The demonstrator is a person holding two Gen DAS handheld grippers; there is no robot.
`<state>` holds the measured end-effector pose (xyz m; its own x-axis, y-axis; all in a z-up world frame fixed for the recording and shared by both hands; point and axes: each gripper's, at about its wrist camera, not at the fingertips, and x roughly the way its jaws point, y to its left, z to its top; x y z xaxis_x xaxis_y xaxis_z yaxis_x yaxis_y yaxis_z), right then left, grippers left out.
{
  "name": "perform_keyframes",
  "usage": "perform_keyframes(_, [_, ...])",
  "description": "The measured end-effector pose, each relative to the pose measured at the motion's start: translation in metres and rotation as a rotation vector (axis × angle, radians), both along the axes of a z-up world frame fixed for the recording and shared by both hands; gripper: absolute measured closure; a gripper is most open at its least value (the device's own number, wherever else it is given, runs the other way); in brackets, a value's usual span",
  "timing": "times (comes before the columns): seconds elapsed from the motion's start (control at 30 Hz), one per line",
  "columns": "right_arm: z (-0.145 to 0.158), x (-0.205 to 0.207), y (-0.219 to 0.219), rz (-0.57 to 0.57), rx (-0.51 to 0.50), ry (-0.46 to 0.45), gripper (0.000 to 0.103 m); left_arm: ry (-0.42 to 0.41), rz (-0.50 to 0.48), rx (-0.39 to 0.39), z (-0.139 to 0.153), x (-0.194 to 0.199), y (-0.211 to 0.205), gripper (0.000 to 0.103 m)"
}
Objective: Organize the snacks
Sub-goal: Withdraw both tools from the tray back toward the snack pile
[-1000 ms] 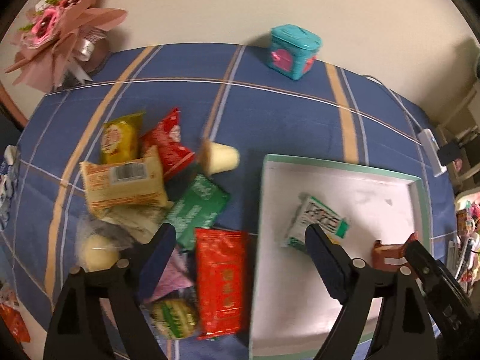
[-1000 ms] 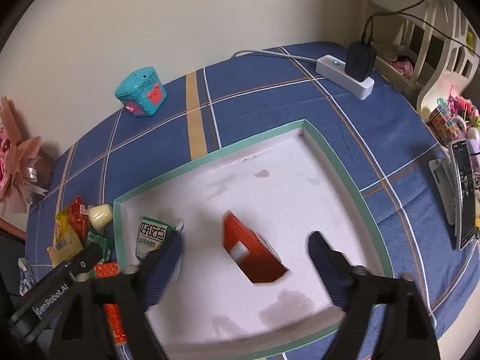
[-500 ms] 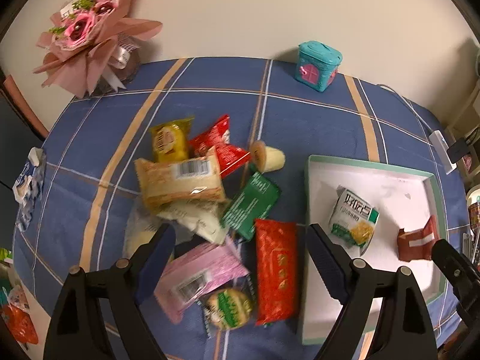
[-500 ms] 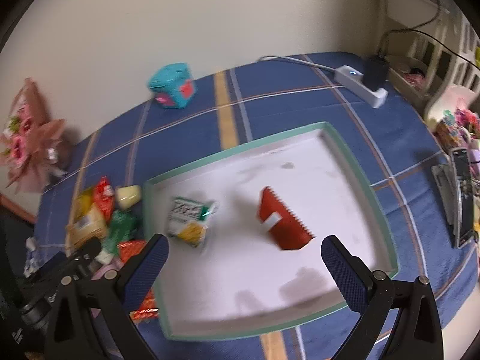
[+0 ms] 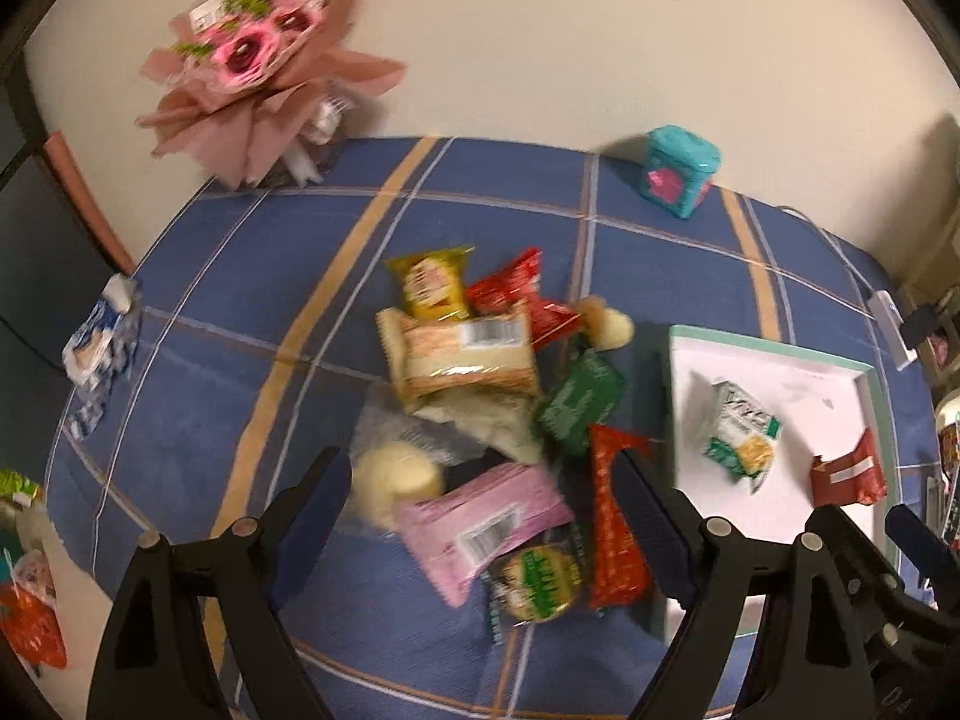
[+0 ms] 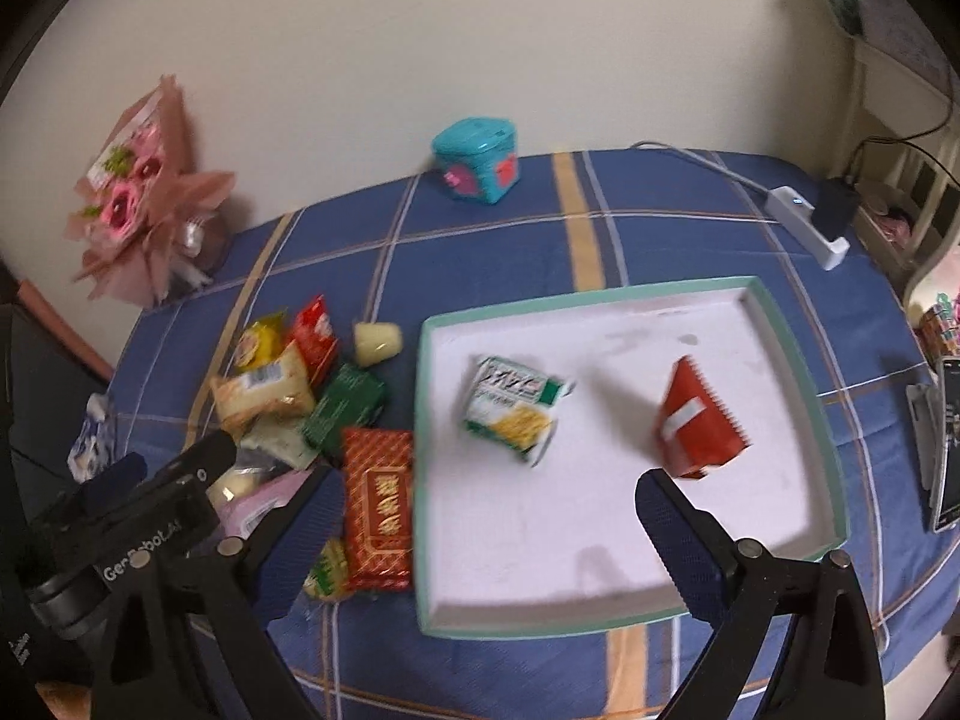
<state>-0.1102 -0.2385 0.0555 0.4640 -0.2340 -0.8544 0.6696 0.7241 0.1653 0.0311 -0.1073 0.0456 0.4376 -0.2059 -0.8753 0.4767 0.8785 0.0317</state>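
1. A blue plaid tablecloth (image 6: 480, 252) covers a table set against a cream wall, with a pink bouquet (image 5: 258, 78) and a teal tin (image 6: 477, 159) at the back.
2. The white tray (image 6: 780, 324) already holds a green-and-white packet (image 6: 516, 408) and a red packet (image 6: 699, 420); the rest of the snacks lie heaped just beside its left rim.
3. The left gripper (image 5: 480, 516) hangs spread and empty above the heap, the pink packet (image 5: 480, 516) directly between its fingers, long axis slanting across the gap.
4. The right gripper (image 6: 480, 516) is empty over the tray's near edge, its jaws closing slightly from very wide.
5. The left hand looks nearer the heap; I judge the pink packet the likely next pick.
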Motion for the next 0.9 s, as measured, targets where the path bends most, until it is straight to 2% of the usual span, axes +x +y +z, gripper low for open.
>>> perform_keyframes(0.13, [-0.007, 0.012, 0.019, 0.041, -0.015, 0.049, 0.004, 0.045, 0.048, 0.004, -0.011, 0.009, 0.019, 0.014])
perform_keyframes(0.3, [-0.021, 0.027, 0.037, 0.091, 0.047, 0.091, 0.004, 0.099, 0.104, 0.022, -0.026, 0.020, 0.042, 0.014])
perform_keyframes(0.5, [-0.034, 0.046, 0.054, 0.137, 0.094, 0.113, 0.004, 0.146, 0.180, 0.006, -0.036, 0.033, 0.067, 0.014])
perform_keyframes(0.63, [-0.040, 0.055, 0.067, 0.166, 0.096, 0.121, 0.004, 0.167, 0.193, -0.009, -0.039, 0.039, 0.071, 0.014])
perform_keyframes(0.9, [-0.059, 0.073, 0.084, 0.209, 0.119, 0.165, 0.015, 0.256, 0.198, 0.021, -0.068, 0.050, 0.070, 0.014])
